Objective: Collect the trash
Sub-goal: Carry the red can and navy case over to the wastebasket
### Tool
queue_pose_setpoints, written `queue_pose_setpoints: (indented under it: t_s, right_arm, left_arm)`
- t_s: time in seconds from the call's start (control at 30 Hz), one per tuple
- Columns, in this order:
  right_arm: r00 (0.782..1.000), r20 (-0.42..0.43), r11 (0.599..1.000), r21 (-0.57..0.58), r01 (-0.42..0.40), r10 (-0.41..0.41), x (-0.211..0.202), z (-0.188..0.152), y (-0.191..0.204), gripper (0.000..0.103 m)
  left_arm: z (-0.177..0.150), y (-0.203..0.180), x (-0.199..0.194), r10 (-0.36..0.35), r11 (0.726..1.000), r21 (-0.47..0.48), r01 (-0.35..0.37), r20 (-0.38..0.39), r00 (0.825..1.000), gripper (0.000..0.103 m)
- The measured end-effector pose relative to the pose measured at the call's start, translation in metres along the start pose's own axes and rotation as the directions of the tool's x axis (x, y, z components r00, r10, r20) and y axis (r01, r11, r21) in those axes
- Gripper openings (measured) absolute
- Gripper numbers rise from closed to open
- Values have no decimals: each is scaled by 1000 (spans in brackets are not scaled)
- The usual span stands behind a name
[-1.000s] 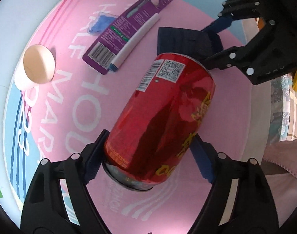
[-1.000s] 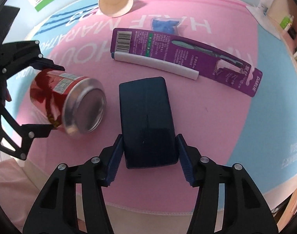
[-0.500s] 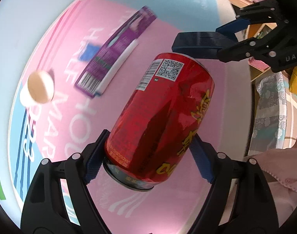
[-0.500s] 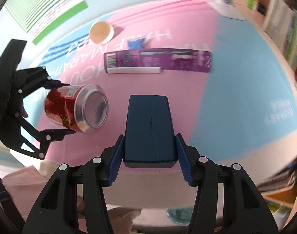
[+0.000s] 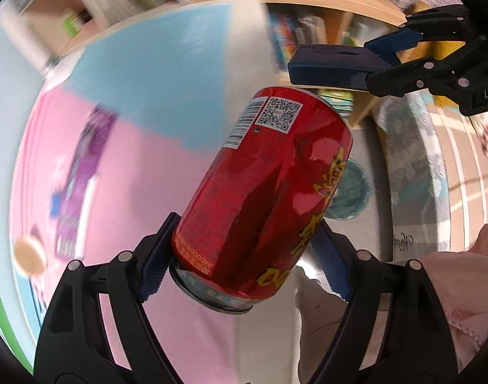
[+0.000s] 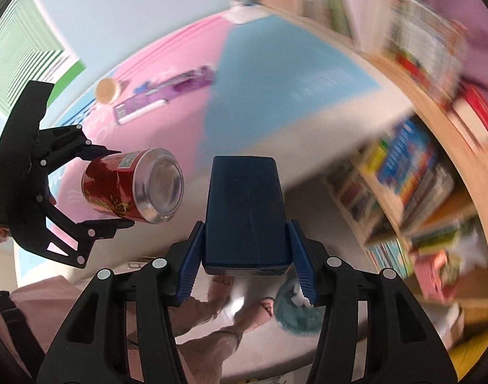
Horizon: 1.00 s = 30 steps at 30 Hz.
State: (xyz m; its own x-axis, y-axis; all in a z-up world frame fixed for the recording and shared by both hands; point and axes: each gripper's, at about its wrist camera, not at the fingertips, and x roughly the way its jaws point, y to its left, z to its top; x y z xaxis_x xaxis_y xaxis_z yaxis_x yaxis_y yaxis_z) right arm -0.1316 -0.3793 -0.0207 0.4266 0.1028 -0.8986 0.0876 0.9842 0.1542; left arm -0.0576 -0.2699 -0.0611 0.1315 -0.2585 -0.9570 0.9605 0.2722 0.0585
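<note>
My left gripper (image 5: 244, 265) is shut on a dented red drink can (image 5: 269, 198) and holds it in the air past the table's edge; the can also shows in the right wrist view (image 6: 132, 185). My right gripper (image 6: 244, 262) is shut on a dark blue box (image 6: 245, 208), also lifted off the table; the box shows in the left wrist view (image 5: 330, 64). On the pink and blue table mat (image 6: 186, 73) lie a purple toothbrush package (image 6: 160, 92), a paper cup (image 6: 106, 91) and a small blue scrap (image 5: 55, 208).
A wooden bookshelf (image 6: 420, 166) full of books stands to the right. Below the grippers is the floor with a teal object (image 6: 295, 310) and the person's feet (image 6: 240, 316). A patterned rug (image 5: 436, 172) lies beyond.
Both grippers have lifted their loads and swung away from the table towards the floor and bookshelf. The package, cup and scrap stay on the mat, now far behind.
</note>
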Motion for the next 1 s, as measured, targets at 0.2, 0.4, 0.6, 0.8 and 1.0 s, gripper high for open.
queue_pose_setpoints:
  t_s: [0.2, 0.4, 0.6, 0.8, 1.0]
  right_arm:
    - [998, -5, 984, 169, 61, -61, -31, -68, -50, 53]
    - [994, -24, 942, 316, 109, -106, -52, -131, -87, 53]
    - [992, -42, 896, 425, 129, -123, -60, -177, -108, 53]
    - [992, -61, 853, 507, 127, -112, -59, -215, -125, 53]
    - [989, -83, 836, 529, 147, -121, -58, -229, -142, 60]
  left_arm:
    - [32, -69, 17, -66, 987, 145, 67, -8, 998, 78]
    - [55, -130, 34, -127, 952, 275, 134, -41, 991, 78]
    - [70, -177, 56, -166, 917, 352, 189, -95, 982, 77]
    - [80, -214, 76, -171, 887, 409, 213, -137, 976, 78]
    - [89, -231, 98, -142, 879, 430, 206, -178, 974, 84]
